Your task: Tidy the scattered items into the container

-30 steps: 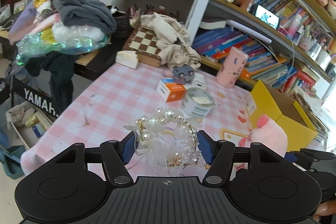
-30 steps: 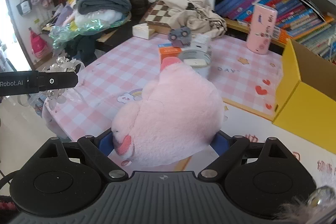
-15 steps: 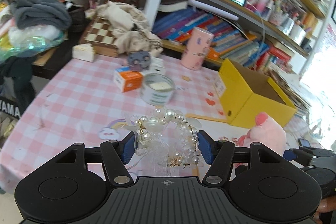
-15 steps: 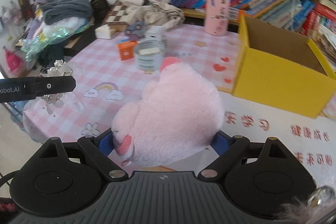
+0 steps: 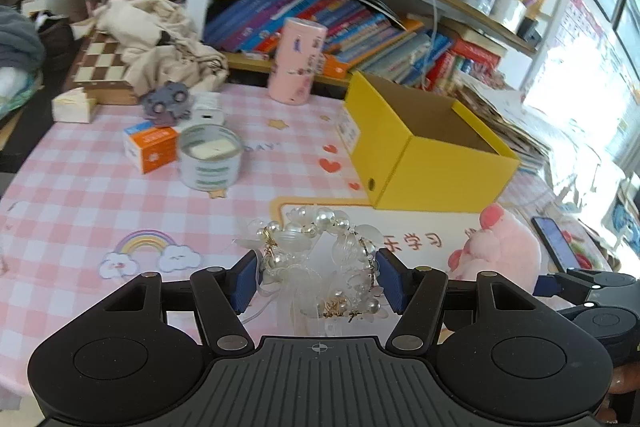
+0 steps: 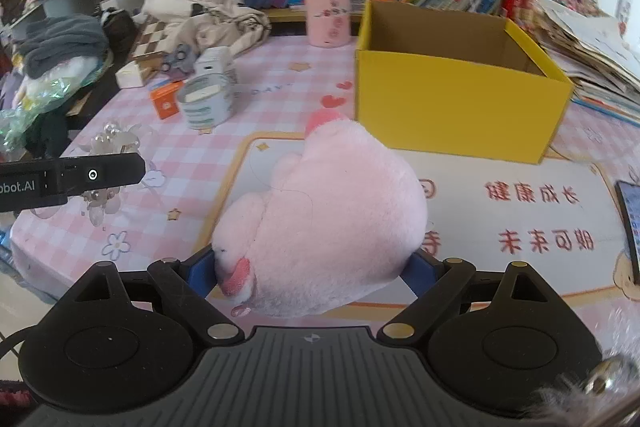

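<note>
Pearl headpiece (image 5: pixel 320 259) and pink plush toy (image 6: pixel 324 223) are the two things I am carrying, one in each gripper, both raised above the pink checked tablecloth (image 5: pixel 80 203). My left gripper (image 5: pixel 316 281) tilts down toward the table, and its blue pads sit against either side of the bead-and-ribbon cluster at a middling width, so the headpiece is clamped between them. My right gripper (image 6: pixel 314 267) is angled more steeply down; its fingers stand wide, and the plush fills the whole gap and bulges forward past the pads, which press into its sides. From the right wrist view I see the left gripper's finger off to the left, with the pearls around it. The yellow box (image 6: pixel 460 107), open at the top, stands on the table ahead of the plush and ahead and to the right of the headpiece, apart from both. A white tin (image 5: pixel 210 157), an orange carton (image 5: pixel 150 145) and a pink cylinder (image 5: pixel 298 61) rest on the cloth to the box's left.
</note>
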The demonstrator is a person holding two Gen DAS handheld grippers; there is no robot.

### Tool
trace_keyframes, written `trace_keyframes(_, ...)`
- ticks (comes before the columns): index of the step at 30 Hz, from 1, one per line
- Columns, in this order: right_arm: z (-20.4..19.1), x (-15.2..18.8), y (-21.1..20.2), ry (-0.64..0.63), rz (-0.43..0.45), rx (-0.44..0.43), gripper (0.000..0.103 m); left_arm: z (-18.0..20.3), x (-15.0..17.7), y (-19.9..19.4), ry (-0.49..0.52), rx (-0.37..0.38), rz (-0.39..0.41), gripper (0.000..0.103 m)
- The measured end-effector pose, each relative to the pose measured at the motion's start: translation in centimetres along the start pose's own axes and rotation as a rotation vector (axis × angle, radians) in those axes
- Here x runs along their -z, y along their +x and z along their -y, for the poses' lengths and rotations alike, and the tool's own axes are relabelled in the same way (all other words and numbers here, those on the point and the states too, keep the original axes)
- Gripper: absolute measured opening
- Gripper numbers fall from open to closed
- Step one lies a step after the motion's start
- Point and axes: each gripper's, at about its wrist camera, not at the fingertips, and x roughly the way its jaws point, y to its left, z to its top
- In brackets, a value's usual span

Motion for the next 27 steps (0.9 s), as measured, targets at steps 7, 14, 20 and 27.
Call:
trace_keyframes(7,1.9,0.4,-0.4,0.037,-0.002,0.029,0.09,1.8,-0.5,1.4,0.035,0.032,-0.024,0.061)
trace_keyframes(14,3.8,0.3,-0.7,0.062,0.002,0.055,0.09,3.7,-1.0,2.7,0.067,0.056,-0.037,0.061)
trace_keyframes(20,5.4,0.3,-0.8,0.087,-0.003,0.067,0.09,5.3,-1.3,3.8,0.091,0.074,-0.058,0.061)
trace_keyframes(27,7.4,0.1,-0.8,0.103,-0.007,0.08,0.09,6.9,-1.7,5.2,0.104,0.092,-0.068,0.061)
